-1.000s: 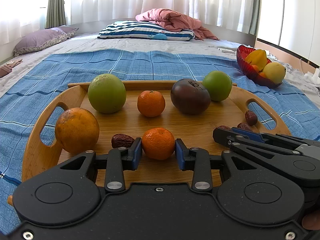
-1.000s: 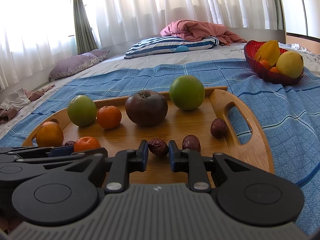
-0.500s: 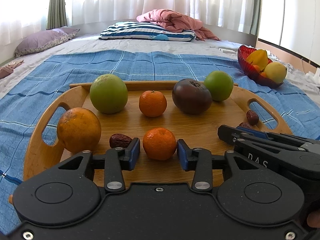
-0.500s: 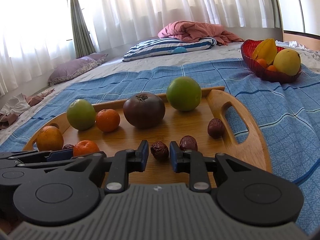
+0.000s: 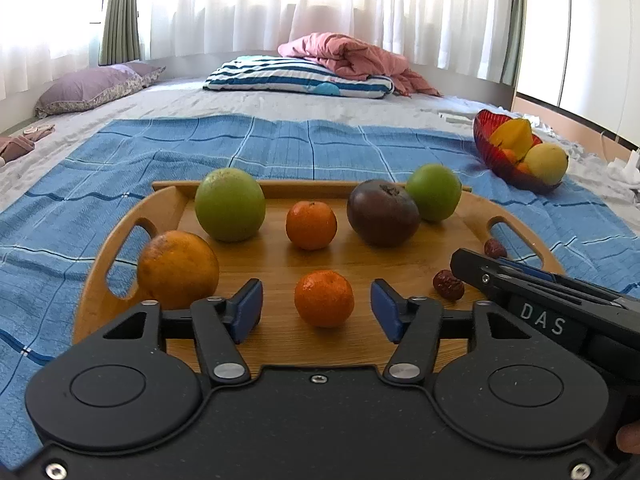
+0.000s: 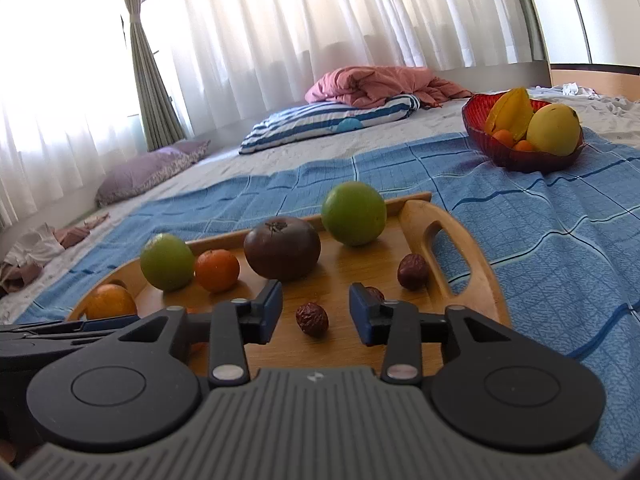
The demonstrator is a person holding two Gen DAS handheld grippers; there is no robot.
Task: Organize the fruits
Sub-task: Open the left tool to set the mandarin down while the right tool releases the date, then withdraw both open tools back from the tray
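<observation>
Releasing looks like the step in hand: both grippers have just been opening, each with a fruit on the wooden tray (image 5: 132, 248) between the pads.

Left gripper (image 5: 316, 312): jaws about half apart, the small mandarin (image 5: 324, 298) sitting free between the blue pads, daylight on both sides. It rests on the tray's near edge, in front of a second mandarin (image 5: 311, 225); a large orange (image 5: 178, 269) is close on its left.

Right gripper (image 6: 316, 316): jaws likewise parted, gripping nothing. A dried red date (image 6: 312, 319) lies on the tray between the pads, apart from both. Another date (image 6: 413, 271) sits nearer the tray's handle.

Notes for doing this well:
- Draw each gripper straight back along its own line; a sideways drift would likely nudge the round mandarin into a roll.
- Mind the large orange beside your left pad when withdrawing.
- Keep the two grippers from fouling; the right one already crosses the left view's corner.
- The red bowl (image 6: 520, 156) of fruit stands well apart on the blue bedspread (image 6: 560, 240); whether it matters next, I cannot tell.
</observation>
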